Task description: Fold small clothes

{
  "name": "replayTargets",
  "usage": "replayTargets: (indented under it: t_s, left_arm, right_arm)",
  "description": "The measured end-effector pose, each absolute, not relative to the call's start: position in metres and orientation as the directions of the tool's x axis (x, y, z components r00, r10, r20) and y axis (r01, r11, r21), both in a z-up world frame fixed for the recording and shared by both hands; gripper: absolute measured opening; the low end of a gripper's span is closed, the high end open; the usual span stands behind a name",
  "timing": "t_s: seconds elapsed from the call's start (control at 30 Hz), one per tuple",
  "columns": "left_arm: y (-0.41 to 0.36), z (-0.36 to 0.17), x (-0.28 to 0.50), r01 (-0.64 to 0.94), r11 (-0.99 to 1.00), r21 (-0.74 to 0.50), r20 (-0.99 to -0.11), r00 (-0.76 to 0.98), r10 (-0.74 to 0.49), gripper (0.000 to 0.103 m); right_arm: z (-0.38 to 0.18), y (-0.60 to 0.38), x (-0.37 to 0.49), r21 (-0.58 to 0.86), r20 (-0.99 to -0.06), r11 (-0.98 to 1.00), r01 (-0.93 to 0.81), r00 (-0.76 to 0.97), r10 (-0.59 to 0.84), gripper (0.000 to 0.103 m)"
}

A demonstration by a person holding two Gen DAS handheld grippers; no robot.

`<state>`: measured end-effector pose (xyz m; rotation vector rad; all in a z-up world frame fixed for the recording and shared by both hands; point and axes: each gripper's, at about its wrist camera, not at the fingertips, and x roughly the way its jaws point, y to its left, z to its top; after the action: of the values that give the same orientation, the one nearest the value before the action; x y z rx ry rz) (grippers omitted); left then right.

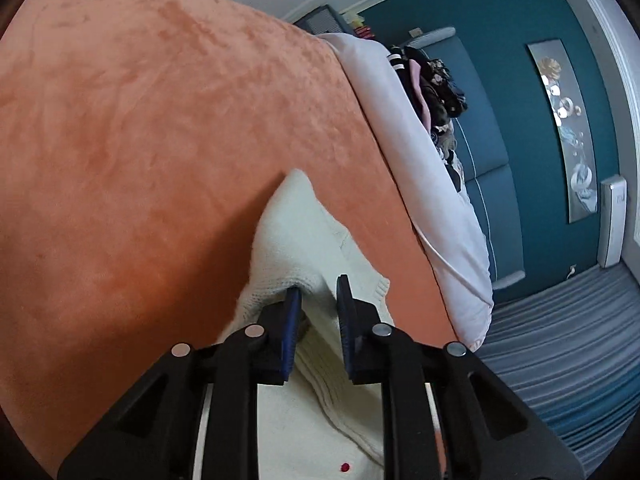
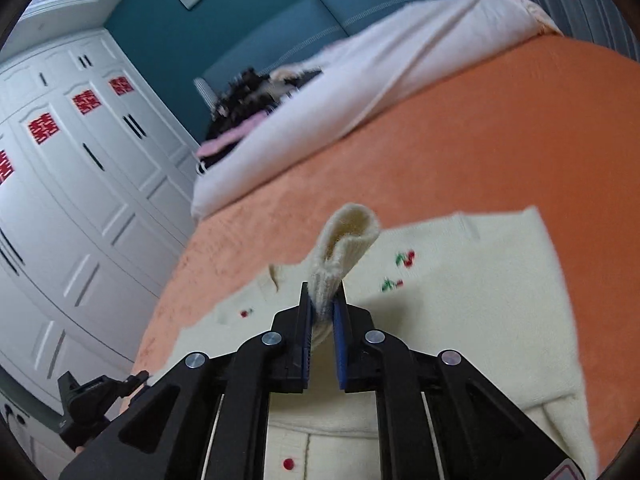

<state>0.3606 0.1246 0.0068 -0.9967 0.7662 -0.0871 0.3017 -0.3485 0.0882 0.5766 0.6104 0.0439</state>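
A cream knit cardigan point(image 2: 460, 300) with small red cherry embroidery and red buttons lies spread on the orange bed cover point(image 2: 480, 140). My right gripper point(image 2: 323, 300) is shut on the ribbed cuff of one sleeve point(image 2: 348, 236), which stands up above the garment's body. In the left wrist view the cardigan point(image 1: 288, 232) is bunched at its ribbed edge, and my left gripper point(image 1: 318, 292) is closed on that thick fold, low against the cover. The left gripper point(image 2: 138, 378) also shows at the cardigan's left edge in the right wrist view.
A white duvet point(image 1: 400, 140) lies rolled along the far side of the bed, with a pile of dark and pink clothes point(image 1: 432, 80) behind it against the blue padded headboard point(image 1: 488, 120). White wardrobe doors point(image 2: 80, 180) stand left. Striped flooring point(image 1: 560, 340) lies beyond the bed's edge.
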Motion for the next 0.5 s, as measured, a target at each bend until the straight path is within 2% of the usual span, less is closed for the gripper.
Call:
replayTargets:
  t_s: [0.03,0.07,0.13,0.17,0.2,0.27,0.37,0.4,0.5]
  left_arm:
    - [0.121,0.000,0.363,-0.262,0.589,-0.765,-0.560,0.723,-0.406,0.019]
    - [0.117,-0.009,0.364,-0.274,0.611,-0.743,-0.592,0.695,-0.408,0.019]
    - [0.111,-0.035,0.363,-0.325,0.647,-0.690,-0.665,0.638,-0.388,0.018]
    - [0.109,-0.041,0.359,-0.319,0.658,-0.682,-0.666,0.642,-0.380,0.013]
    - [0.109,-0.040,0.355,-0.293,0.673,-0.679,-0.652,0.661,-0.371,0.013]
    - [0.105,-0.037,0.351,-0.254,0.713,-0.654,-0.651,0.669,-0.358,0.014]
    - [0.104,-0.040,0.348,-0.190,0.744,-0.640,-0.625,0.691,-0.362,0.015]
    - [0.102,-0.042,0.345,-0.161,0.759,-0.631,-0.613,0.703,-0.360,0.015]
    - [0.101,-0.043,0.345,-0.142,0.751,-0.645,-0.587,0.721,-0.368,0.015]
  right_arm:
    - [0.087,-0.352,0.296,0.503,-0.527,0.854,0.135,0.830,0.179,0.009]
    - [0.072,-0.358,0.295,0.480,-0.568,0.860,0.171,0.808,0.156,0.009]
    - [0.016,-0.369,0.304,0.435,-0.715,0.856,0.279,0.685,0.139,0.009]
    - [-0.016,-0.370,0.306,0.412,-0.776,0.858,0.307,0.612,0.154,0.006]
    - [-0.014,-0.372,0.295,0.435,-0.725,0.856,0.279,0.672,0.149,0.007]
    - [0.005,-0.370,0.287,0.417,-0.734,0.855,0.308,0.669,0.117,0.018]
    - [0.043,-0.361,0.269,0.372,-0.683,0.869,0.327,0.730,0.018,0.021]
    - [0.054,-0.353,0.268,0.377,-0.658,0.876,0.301,0.753,0.024,0.021]
    - [0.073,-0.300,0.295,0.401,-0.650,0.909,0.111,0.734,0.197,0.021]
